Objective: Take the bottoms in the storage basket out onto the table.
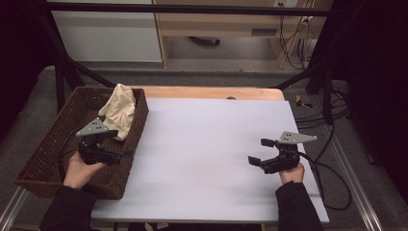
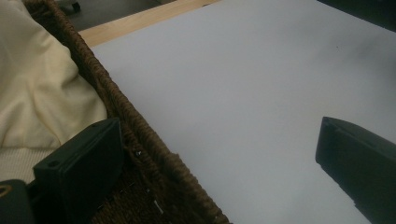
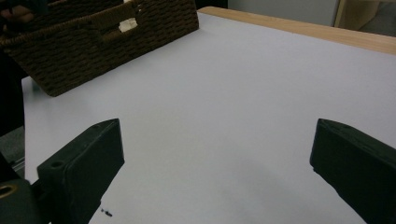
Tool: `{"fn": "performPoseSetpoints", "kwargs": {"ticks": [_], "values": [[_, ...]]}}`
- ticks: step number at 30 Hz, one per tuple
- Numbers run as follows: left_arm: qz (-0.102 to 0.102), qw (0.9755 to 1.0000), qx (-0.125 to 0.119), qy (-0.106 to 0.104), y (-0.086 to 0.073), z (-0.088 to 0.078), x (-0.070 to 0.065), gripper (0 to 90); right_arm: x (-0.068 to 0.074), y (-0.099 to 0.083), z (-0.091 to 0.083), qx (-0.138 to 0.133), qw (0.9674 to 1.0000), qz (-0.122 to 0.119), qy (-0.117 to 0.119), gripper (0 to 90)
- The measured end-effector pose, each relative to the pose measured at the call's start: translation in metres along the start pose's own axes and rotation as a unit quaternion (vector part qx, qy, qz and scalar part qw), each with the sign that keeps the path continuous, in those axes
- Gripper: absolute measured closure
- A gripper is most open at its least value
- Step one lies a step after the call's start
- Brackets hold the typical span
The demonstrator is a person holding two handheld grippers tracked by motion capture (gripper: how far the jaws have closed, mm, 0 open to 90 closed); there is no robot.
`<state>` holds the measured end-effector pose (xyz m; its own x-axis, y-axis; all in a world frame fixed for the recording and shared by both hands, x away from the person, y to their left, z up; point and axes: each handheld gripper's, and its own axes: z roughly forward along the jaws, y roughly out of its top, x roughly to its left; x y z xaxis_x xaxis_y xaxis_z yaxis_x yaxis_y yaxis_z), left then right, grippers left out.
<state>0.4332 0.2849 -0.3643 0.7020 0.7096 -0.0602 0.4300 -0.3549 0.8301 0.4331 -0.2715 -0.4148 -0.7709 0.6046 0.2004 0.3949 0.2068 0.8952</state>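
Observation:
A dark brown wicker basket [image 1: 54,127] stands at the table's left side with a crumpled cream cloth [image 1: 120,109] piled in its far right corner. My left gripper [image 1: 120,149] is open over the basket's right wall. In the left gripper view its jaws straddle the basket rim [image 2: 116,109], one jaw inside beside the cloth [image 2: 37,93], the other over the white sheet [image 2: 243,84]. My right gripper [image 1: 261,151] is open and holds nothing, low over the white sheet [image 1: 207,144] at the right. The right gripper view looks between the open jaws of that gripper [image 3: 218,128] at the basket [image 3: 93,44].
The white sheet covers most of a wooden table [image 1: 207,92], whose far edge shows beyond it. Black frame bars [image 1: 60,86] rise behind the basket and at the far right. Cables [image 1: 332,168] trail off the table's right side.

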Motion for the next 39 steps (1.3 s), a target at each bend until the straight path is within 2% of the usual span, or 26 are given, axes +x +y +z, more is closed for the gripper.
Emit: {"fn": "performPoseSetpoints", "kwargs": {"ticks": [22, 39], "values": [[-0.008, 0.9998, 0.003, 0.02, 0.003, -0.008, 0.009, 0.9, 0.0, 0.0, 0.001, 0.003, 1.0, 0.001, -0.003, 3.5], [-0.009, 0.9996, 0.013, 0.022, 0.01, -0.014, 0.011, 0.9, -0.001, 0.0, 0.0, 0.002, 1.0, 0.001, -0.003, 3.5]]}}
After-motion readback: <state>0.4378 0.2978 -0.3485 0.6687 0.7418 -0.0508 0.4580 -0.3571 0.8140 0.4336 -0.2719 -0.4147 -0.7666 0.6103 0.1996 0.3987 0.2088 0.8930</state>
